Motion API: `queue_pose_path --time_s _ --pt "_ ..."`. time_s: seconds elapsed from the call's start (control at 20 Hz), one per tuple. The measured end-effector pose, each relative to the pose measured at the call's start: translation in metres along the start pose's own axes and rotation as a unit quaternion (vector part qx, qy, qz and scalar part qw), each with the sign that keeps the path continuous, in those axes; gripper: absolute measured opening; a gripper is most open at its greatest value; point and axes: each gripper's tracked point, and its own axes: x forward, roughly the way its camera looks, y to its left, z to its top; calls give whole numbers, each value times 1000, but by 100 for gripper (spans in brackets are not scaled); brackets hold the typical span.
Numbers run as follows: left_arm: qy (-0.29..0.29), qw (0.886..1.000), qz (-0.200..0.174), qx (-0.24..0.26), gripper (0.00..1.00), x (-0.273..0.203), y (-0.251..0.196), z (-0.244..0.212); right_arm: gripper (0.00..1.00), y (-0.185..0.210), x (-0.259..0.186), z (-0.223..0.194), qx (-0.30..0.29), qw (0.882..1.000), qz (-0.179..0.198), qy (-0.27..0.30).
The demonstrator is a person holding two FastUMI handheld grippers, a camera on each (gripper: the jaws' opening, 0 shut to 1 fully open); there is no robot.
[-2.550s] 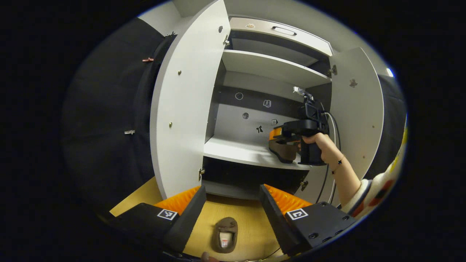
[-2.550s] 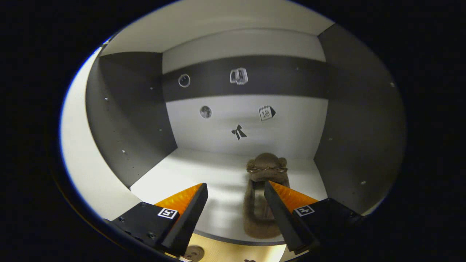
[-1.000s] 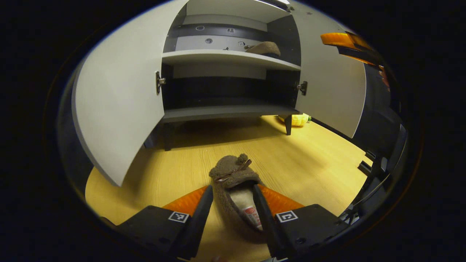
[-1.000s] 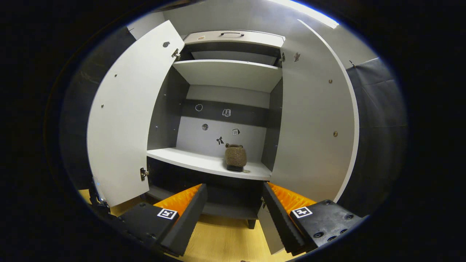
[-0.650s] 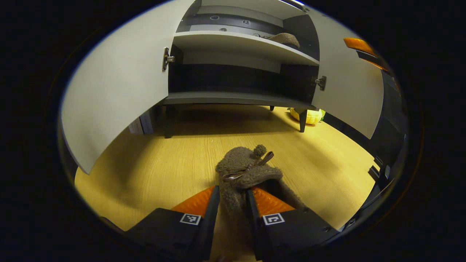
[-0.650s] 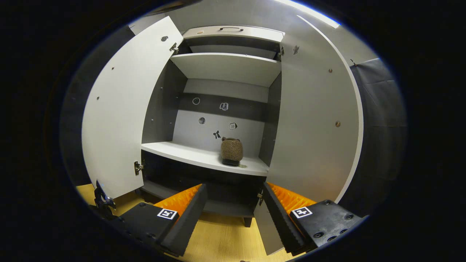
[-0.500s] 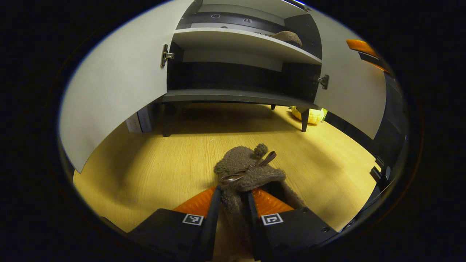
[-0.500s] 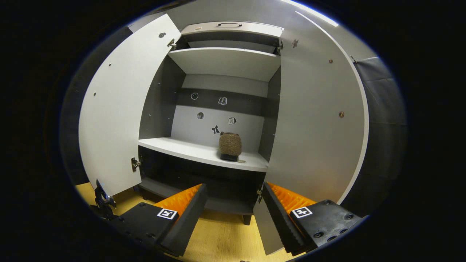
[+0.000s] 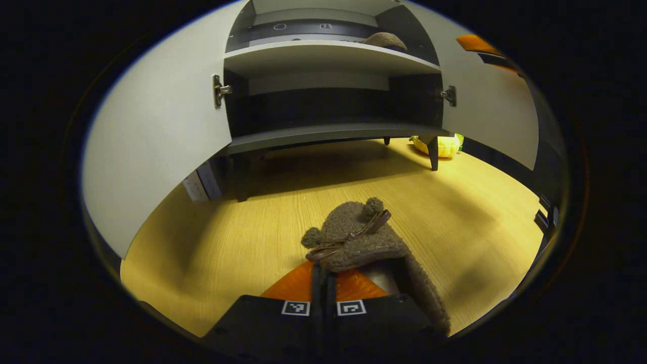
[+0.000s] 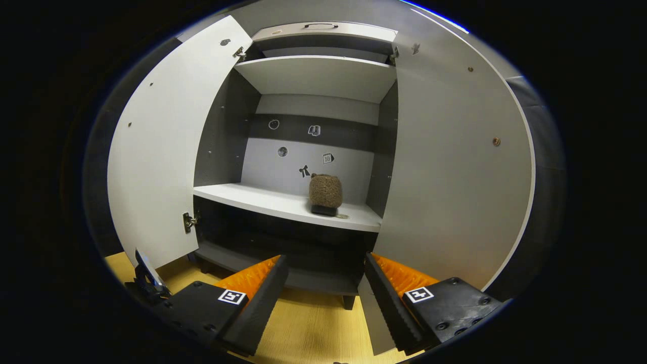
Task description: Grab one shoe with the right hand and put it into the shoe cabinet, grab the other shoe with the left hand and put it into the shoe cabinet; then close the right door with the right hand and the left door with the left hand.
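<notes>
Left gripper [image 9: 323, 275]: fingers drawn together, clamped on the near edge of a brown fleece slipper [image 9: 361, 242], which lies low over the yellow wood-grain floor [image 9: 242, 237], toe pointing far toward the shoe cabinet [image 9: 323, 134]. Slipper: woolly brown upper, two small pompoms at the toe, thin brown bow across the vamp, pale lining visible inside the opening to the right of the fingers. Open floor lies to the left, right and far side of the slipper up to the cabinet's dark legs. Left door [image 9: 151, 136]: swung wide, its lower edge hanging over the floor to the left. Right door [image 9: 498, 111]: open, edge toward the right. A yellow object [image 9: 437, 145] sits on the floor beside the cabinet's right leg. Right gripper [image 10: 323, 285]: fingers spread apart, nothing between them, raised before the cabinet's middle. Second slipper [image 10: 325, 194]: on the pale middle shelf [image 10: 263, 202], toward its right end, near the back panel, leaving the shelf's left portion free. Both doors [image 10: 151, 146] [image 10: 455, 167] flank the opening, standing fully open.
</notes>
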Motion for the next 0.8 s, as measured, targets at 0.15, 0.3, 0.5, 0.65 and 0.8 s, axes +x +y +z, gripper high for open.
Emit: queue_pose_path --time_s 0.15,0.3,0.5,0.65,0.8 --pt "11 999 -5 -38 5 -11 -4 5 98 2 1 6 0 1000 9 2" --pt "-2 999 8 -39 5 -42 0 35 98 -2 4 21 4 1000 14 2" --pt "-28 998 7 -60 5 -91 -2 97 98 -6 14 39 0 1000 19 5" --pt "-45 997 32 -60 5 -131 5 151 98 -7 23 54 -10 1000 28 3" --pt "-69 994 46 -66 5 -167 9 206 98 3 32 64 6 998 58 6"
